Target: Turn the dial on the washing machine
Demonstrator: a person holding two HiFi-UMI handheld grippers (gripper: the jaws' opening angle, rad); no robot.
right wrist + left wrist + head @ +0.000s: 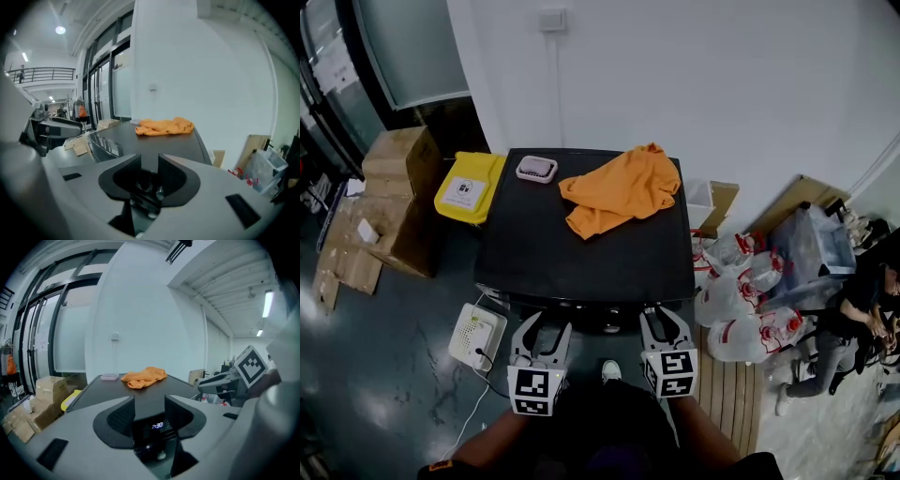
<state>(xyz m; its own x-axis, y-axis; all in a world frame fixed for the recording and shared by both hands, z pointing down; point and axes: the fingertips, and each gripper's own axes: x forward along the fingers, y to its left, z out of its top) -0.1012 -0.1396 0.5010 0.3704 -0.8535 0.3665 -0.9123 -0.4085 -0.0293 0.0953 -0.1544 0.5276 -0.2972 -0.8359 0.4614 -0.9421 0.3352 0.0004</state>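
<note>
Since the front panel (600,323) of the washing machine (581,253) sits in shadow, head view can't pick out the dial; left hand-held gripper (546,323) and right hand-held gripper (664,317) both hover just off that front edge, orange cloth (623,187) well behind on top. Left gripper view: jaws apart, nothing between, lit display (157,426) seen through the gap, ahead and slightly below. Right gripper view: jaws narrowly apart, empty; round knobs, probably the dial (150,185), just ahead and below, untouched. Risk: the narrow gap bumps the knob face instead of straddling it, or pads close on the wrong control and slip when turning.
</note>
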